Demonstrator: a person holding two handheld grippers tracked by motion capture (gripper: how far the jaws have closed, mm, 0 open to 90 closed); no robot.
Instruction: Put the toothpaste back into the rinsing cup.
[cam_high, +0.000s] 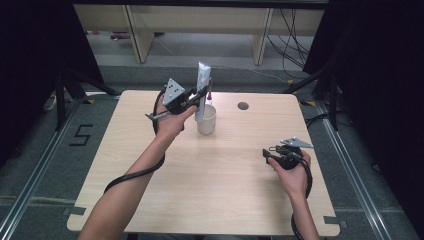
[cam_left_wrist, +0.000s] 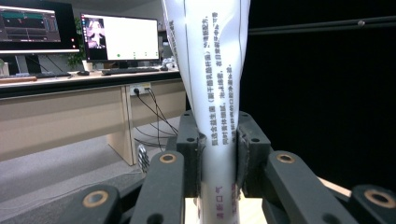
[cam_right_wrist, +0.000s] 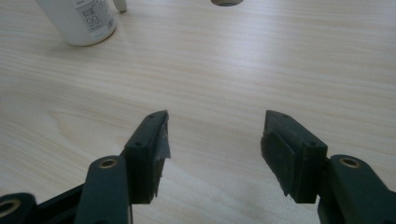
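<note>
While clamped in left gripper (cam_left_wrist: 217, 149) fingers, tube (cam_left_wrist: 210, 70) print legible; right gripper (cam_right_wrist: 212, 149) fingers apart.

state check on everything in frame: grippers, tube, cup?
left gripper: shut on the tube, held above the cup
right gripper: open, jaws apart with nothing between them, low over the table
tube: upright, clamped between the left jaws, lower end in the cup
cup: upright on the table, holding the tube's lower end
</note>
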